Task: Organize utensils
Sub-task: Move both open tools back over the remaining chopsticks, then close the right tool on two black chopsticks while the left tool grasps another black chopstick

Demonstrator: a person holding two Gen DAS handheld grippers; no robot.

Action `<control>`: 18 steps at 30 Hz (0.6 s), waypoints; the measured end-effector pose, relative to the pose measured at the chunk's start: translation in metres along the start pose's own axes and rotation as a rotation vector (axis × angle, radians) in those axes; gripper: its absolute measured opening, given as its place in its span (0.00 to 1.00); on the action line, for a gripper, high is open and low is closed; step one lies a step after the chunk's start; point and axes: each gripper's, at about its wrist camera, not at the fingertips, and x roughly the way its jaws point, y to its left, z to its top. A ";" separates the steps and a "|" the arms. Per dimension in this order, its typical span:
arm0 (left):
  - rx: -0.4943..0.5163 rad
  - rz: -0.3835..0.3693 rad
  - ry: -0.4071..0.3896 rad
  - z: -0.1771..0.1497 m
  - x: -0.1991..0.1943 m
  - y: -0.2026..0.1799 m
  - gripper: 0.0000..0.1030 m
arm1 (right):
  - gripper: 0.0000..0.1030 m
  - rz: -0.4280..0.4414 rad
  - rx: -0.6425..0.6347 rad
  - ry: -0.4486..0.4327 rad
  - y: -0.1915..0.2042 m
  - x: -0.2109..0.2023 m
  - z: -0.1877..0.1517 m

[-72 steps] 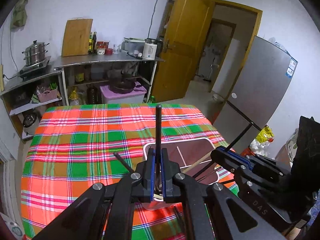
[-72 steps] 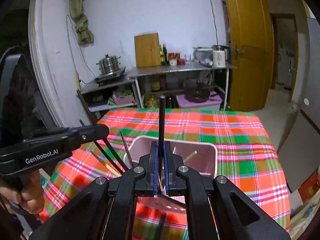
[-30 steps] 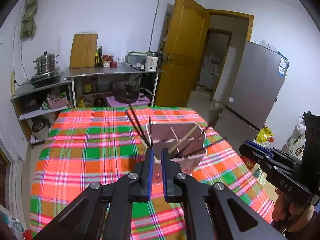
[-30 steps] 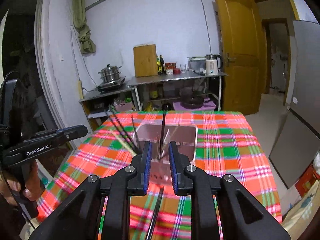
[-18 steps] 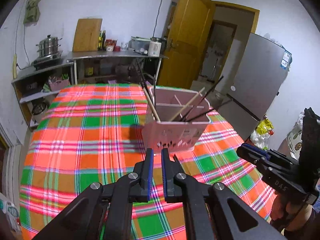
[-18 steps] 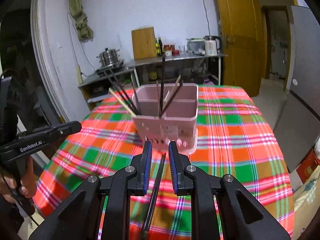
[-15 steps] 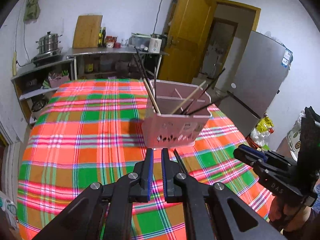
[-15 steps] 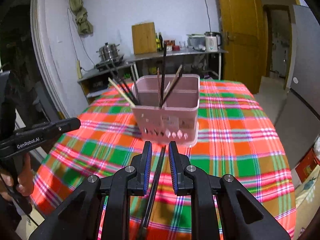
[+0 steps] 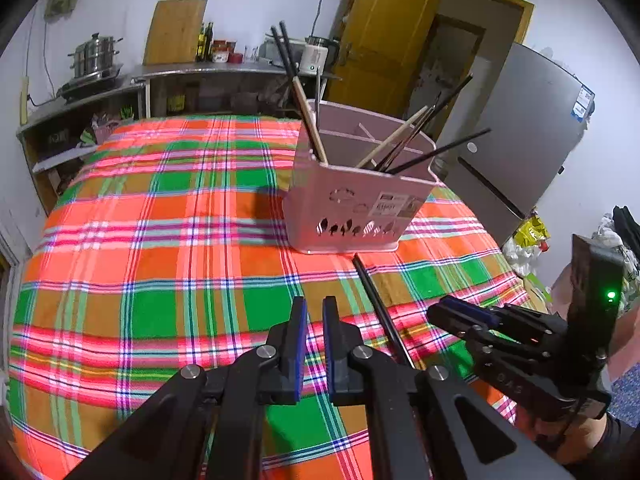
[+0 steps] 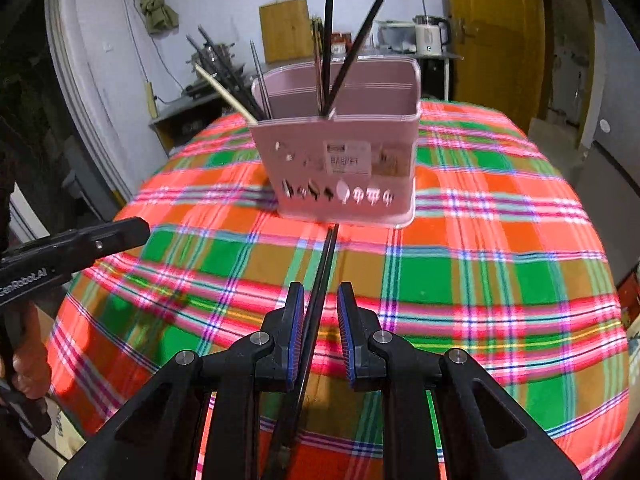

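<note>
Compared with a moment before, dropped lower and nearer the plaid tablecloth, with the pink utensil basket looming larger in both wrist views. Compared with the earliest views, emptied of chopsticks: once clamped on one apiece above the basket, later parted and bare.

Stood upright on the tablecloth, that basket, toward the far middle of the table, walls pale pink, bottom edge pierced with small cutouts, a white label stuck on the near face. Split inside by dividers. Bristled with chopsticks: dark ones and a pale wooden one leaning out over the left rim, two long black ones rising from the middle, more fanning to the right in the left wrist view.

Lay flat on the cloth just in front of the basket, a black chopstick pair, tips almost touching the base, running back between the right gripper fingers without being pinched; jaws spread well apart on either side.

Hovered over the cloth well short of the basket, the left gripper, fingers released with a narrow gap, nothing between them.
</note>
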 end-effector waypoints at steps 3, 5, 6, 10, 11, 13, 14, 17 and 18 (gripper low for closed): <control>-0.006 -0.002 0.014 -0.005 0.005 0.003 0.06 | 0.17 0.003 0.003 0.035 0.000 0.013 -0.003; -0.011 -0.004 0.021 -0.006 0.008 0.005 0.06 | 0.17 0.001 0.005 0.055 0.000 0.022 -0.005; -0.013 -0.004 0.023 -0.007 0.009 0.006 0.06 | 0.17 -0.002 0.008 0.066 0.000 0.026 -0.007; -0.019 -0.006 0.030 -0.007 0.013 0.008 0.06 | 0.17 -0.001 0.022 0.096 -0.003 0.039 -0.010; -0.021 -0.005 0.031 -0.006 0.014 0.008 0.06 | 0.17 -0.002 0.022 0.102 -0.003 0.040 -0.011; -0.024 -0.006 0.033 -0.006 0.015 0.009 0.06 | 0.17 0.000 0.023 0.112 -0.003 0.043 -0.011; -0.025 -0.005 0.035 -0.006 0.016 0.010 0.06 | 0.17 -0.001 0.021 0.116 -0.002 0.044 -0.012; -0.026 -0.005 0.039 -0.007 0.017 0.010 0.06 | 0.17 -0.006 0.019 0.117 -0.001 0.045 -0.013; -0.027 -0.006 0.041 -0.007 0.018 0.010 0.06 | 0.17 -0.007 0.019 0.117 -0.001 0.045 -0.013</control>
